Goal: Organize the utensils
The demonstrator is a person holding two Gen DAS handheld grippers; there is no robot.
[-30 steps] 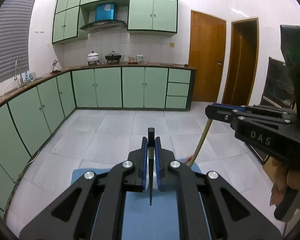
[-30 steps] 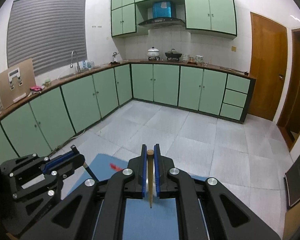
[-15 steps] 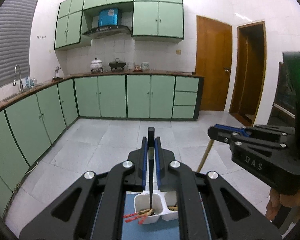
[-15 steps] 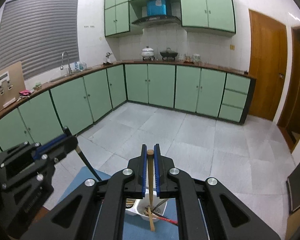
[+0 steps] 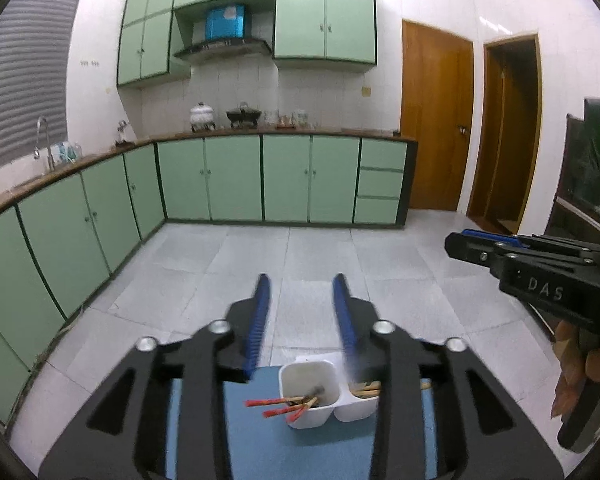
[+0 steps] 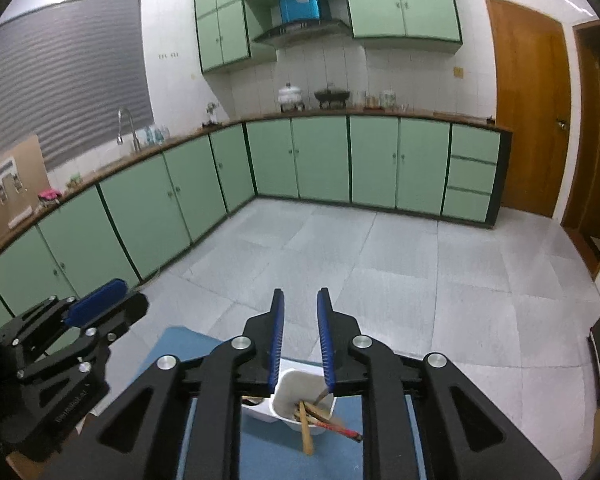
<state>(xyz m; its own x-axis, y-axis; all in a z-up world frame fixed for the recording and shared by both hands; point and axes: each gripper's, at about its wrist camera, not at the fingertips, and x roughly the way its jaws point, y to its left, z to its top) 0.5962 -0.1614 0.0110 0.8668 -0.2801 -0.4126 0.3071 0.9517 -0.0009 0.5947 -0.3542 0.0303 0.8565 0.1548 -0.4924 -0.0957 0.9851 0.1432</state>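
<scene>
A white two-compartment holder stands on a blue mat. Its left cup holds red-tipped chopsticks and a dark one. My left gripper hangs just above it, its jaws opening with nothing between them. In the right wrist view the holder sits under my right gripper, whose jaws are also opening and hold nothing. A wooden chopstick and a red-tipped one lean out of the near cup. Each gripper shows in the other's view: right gripper, left gripper.
Green kitchen cabinets line the far and left walls around a grey tiled floor. A wooden door is at the back right. A hand grips the right tool.
Both grippers were shut, the left on a dark chopstick and the right on a wooden one. Both have moved forward over the holder and their jaws have parted, dropping the chopsticks into the cups.
</scene>
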